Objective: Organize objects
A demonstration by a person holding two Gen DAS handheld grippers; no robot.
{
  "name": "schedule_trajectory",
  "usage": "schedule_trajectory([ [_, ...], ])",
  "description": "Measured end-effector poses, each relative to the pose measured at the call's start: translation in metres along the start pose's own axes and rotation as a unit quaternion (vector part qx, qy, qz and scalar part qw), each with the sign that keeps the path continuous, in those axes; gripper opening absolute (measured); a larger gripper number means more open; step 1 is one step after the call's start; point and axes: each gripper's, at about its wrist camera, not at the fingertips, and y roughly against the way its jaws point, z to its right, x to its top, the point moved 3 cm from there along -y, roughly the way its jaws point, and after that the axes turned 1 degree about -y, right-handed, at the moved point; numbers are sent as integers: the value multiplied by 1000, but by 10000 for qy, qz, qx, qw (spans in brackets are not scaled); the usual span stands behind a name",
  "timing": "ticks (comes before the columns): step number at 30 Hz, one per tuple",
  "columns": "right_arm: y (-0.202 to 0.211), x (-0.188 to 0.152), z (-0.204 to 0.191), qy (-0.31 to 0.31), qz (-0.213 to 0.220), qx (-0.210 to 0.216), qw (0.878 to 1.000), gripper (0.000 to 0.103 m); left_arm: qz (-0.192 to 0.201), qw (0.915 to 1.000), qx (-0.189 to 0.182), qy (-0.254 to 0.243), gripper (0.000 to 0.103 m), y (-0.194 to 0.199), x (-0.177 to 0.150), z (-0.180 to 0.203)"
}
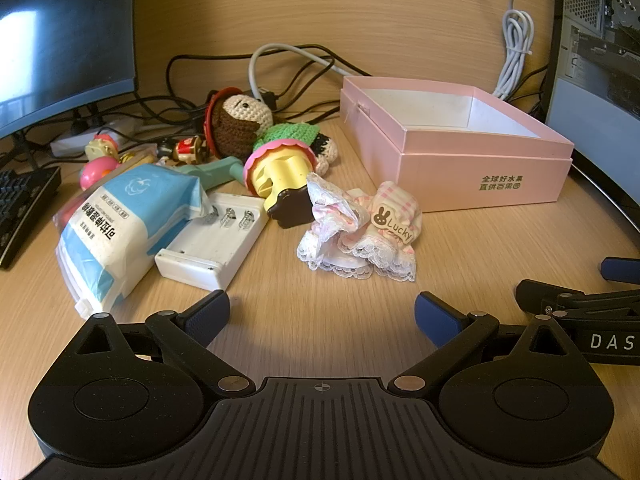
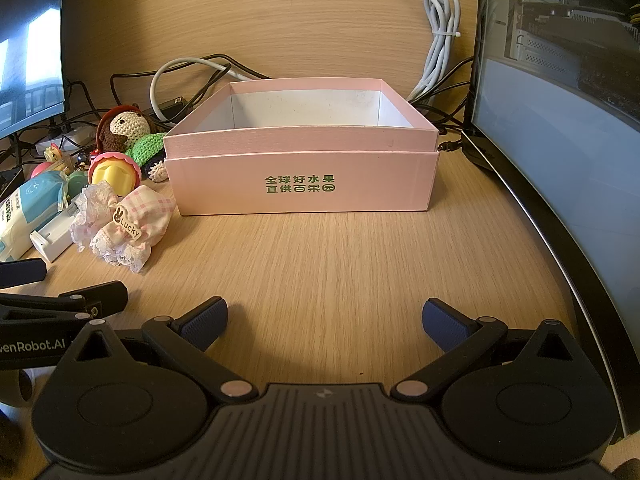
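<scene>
Pink square cardboard box (image 2: 300,182) with green printed characters on its front wall, seated in a slightly wider pink tray or lid of the same card, stands open-topped on the light wood-grain surface (image 2: 340,272); its white interior shows no contents in either view. To the left of the box lies a cluster of loose items: a pink-and-white checked, lace-trimmed cloth piece (image 1: 360,232) bearing a "Lucky" rabbit tag, nearest the box; a yellow and pink plastic toy (image 1: 276,172) on a dark base; a crocheted doll (image 1: 240,120) with brown hair and green garment; a white four-slot battery charger (image 1: 216,240); and a blue-and-white soft tissue pack (image 1: 116,228) resting partly over the charger. Small figurines (image 1: 188,150) and a pink ball (image 1: 96,170) sit behind the pack. Left tongs (image 1: 322,318) hover low over bare surface before the cloth piece, jaws spread apart and holding nothing. Right tongs (image 2: 325,322) face the box front, likewise spread and unloaded. Cables (image 2: 440,32) trail behind the box.
</scene>
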Motion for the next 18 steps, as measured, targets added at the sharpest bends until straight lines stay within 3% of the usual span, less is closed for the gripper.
schedule_trajectory([
  [18,0,0,0,0,1,0,10000,103,4,10000,15,4,102,0,4,1],
])
